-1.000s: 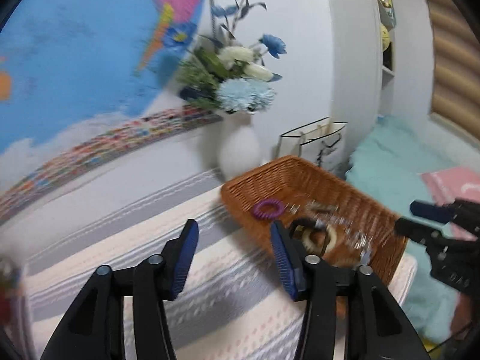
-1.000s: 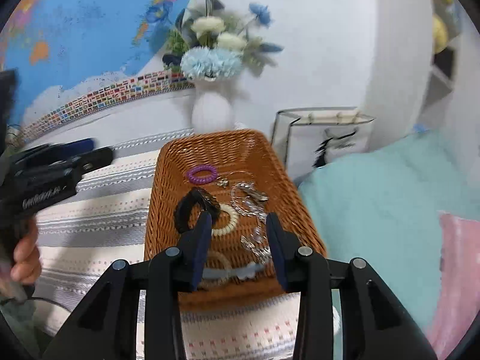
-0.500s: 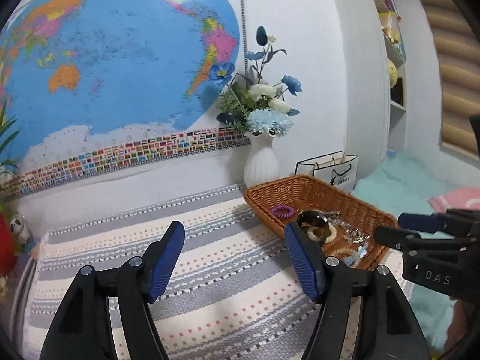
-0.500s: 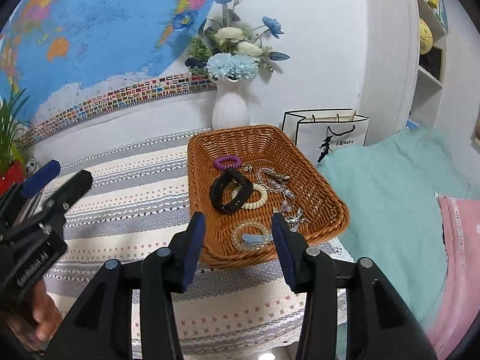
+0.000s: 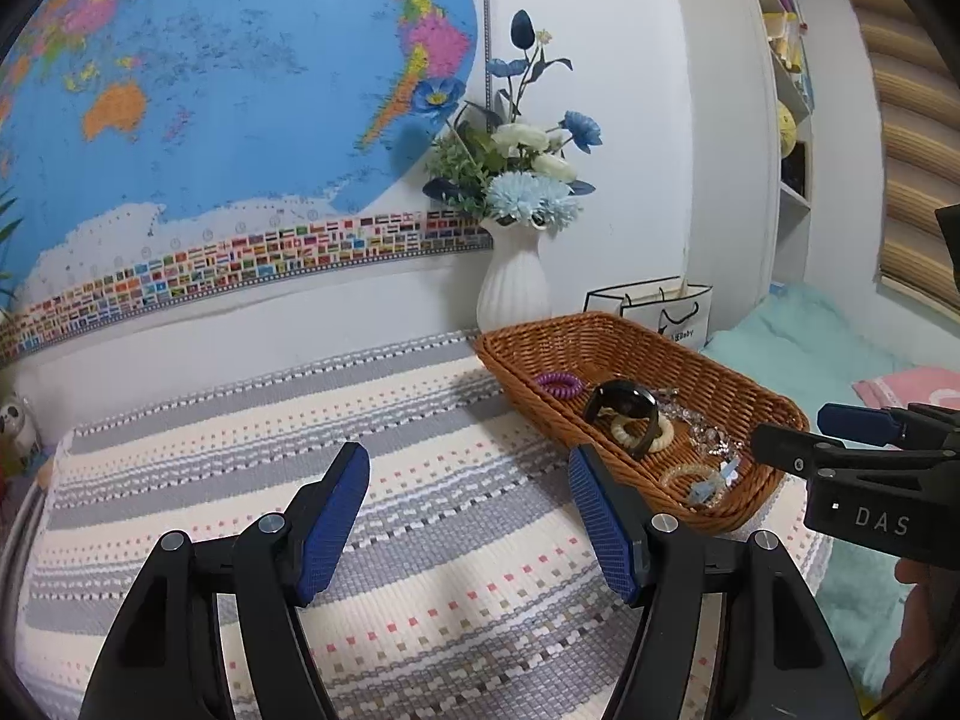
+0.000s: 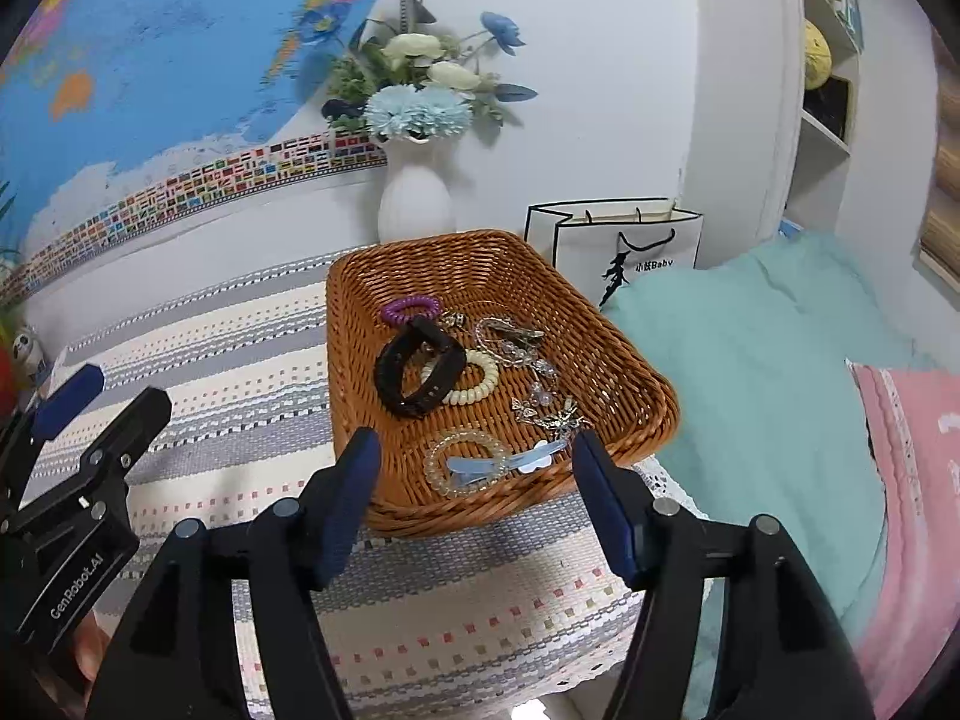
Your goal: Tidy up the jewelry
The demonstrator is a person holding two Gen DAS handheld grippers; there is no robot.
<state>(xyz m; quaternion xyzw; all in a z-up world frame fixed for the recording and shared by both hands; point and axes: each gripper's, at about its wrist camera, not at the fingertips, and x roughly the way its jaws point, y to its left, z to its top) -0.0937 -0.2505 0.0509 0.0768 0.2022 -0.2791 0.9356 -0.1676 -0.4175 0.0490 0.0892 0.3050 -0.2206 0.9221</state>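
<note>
A brown wicker basket sits on the striped cloth and holds the jewelry. Inside lie a black wristband, a purple coil tie, a cream coil bracelet, silver chains, a clear bead bracelet and a pale blue clip. My right gripper hovers at the basket's near end, jaws opening, gripping nothing. My left gripper stands open and empty over the cloth, left of the basket. The left wrist view also shows the right gripper beside the basket.
A white vase of flowers stands against the wall behind the basket, next to a white paper bag. The striped cloth spreads to the left. A teal bed cover and pink pillow lie to the right.
Both grippers have drawn back from the basket, so more of the cloth and wall shows. The right jaws have spread wider; the left jaws widened earlier and then held.
</note>
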